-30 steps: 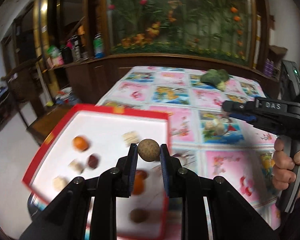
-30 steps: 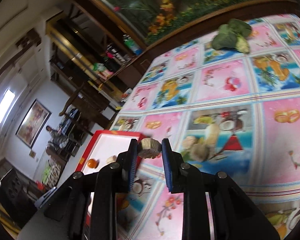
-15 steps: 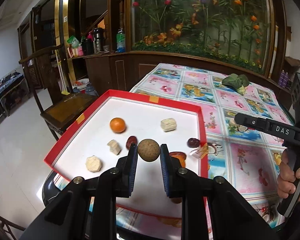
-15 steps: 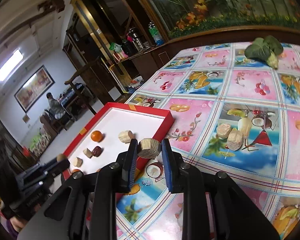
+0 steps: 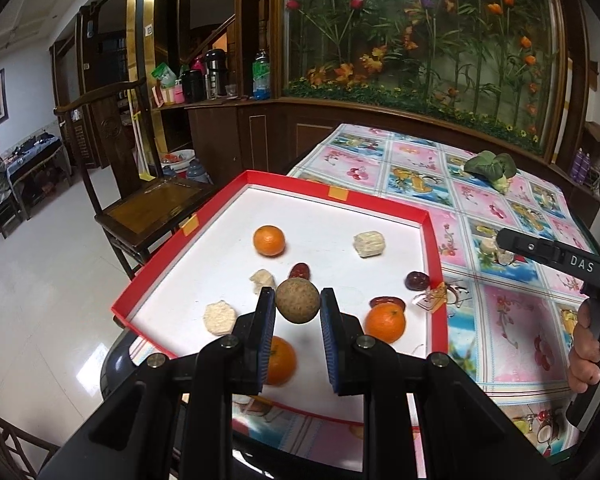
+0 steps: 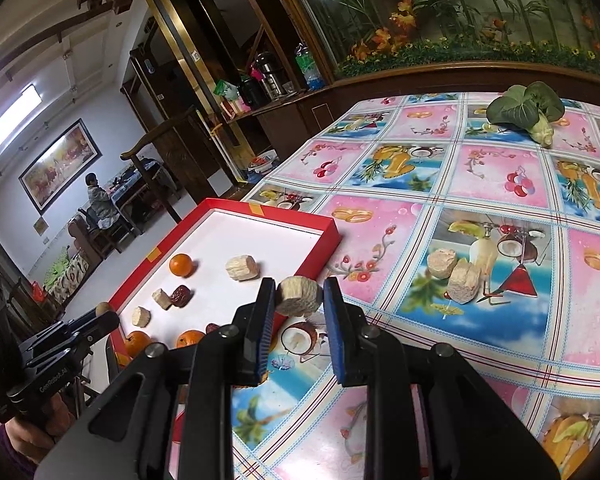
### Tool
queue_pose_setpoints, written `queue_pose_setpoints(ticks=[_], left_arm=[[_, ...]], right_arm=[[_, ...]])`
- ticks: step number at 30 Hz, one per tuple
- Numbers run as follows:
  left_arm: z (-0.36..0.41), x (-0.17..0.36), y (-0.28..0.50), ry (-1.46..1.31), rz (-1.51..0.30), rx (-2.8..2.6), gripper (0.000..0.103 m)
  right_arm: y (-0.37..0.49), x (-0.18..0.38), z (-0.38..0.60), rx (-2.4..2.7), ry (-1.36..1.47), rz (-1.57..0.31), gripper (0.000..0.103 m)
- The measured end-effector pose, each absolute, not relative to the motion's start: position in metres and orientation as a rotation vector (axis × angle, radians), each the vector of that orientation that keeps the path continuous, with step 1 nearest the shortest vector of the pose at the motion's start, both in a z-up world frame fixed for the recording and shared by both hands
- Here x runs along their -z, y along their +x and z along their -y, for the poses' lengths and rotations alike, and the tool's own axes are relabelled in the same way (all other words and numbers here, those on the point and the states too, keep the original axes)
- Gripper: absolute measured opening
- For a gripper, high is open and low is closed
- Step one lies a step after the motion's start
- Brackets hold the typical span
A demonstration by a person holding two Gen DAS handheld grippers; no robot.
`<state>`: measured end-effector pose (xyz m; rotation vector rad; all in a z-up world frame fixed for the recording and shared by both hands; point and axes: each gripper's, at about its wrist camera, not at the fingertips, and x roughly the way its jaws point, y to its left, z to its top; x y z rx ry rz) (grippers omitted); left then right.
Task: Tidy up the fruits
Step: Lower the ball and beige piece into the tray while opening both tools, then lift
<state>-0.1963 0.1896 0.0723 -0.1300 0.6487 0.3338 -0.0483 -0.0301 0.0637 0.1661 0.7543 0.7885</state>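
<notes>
Now swung over the red-rimmed white tray (image 5: 434, 248): left gripper (image 5: 297, 306) clamped on a round brown fruit (image 5: 297, 306), right gripper (image 6: 299, 295) on a pale ridged chunk (image 6: 299, 295) above the tray's table-side rim, both ready for dropping in.

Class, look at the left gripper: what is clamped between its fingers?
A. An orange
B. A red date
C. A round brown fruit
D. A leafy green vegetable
C: the left gripper pinches a round brown fruit over the red tray.
</notes>
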Motion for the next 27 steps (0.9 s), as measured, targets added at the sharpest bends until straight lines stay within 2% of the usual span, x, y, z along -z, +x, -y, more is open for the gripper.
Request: queue_pose_setpoints(ticks=[12,22,27], left_arm=[[-0.227,-0.067,-0.213,-0.149,-0.648,-0.401,0.021],[-0.268,-0.066,-0.208,-0.188,-0.652,-0.442,0.021],[-0.274,-0.059,-0.182,-0.169,-0.693,-0.431,0.021]], right_arm=[[-0.045,-0.065,0.017,-0.800,0.227,-0.782,0.026],[-0.045,-0.059,-0.067,-0.877,0.330,-0.867,0.027],[-0.052,-0.046,-0.103,-0.909,0.231,-0.917,0.027]])
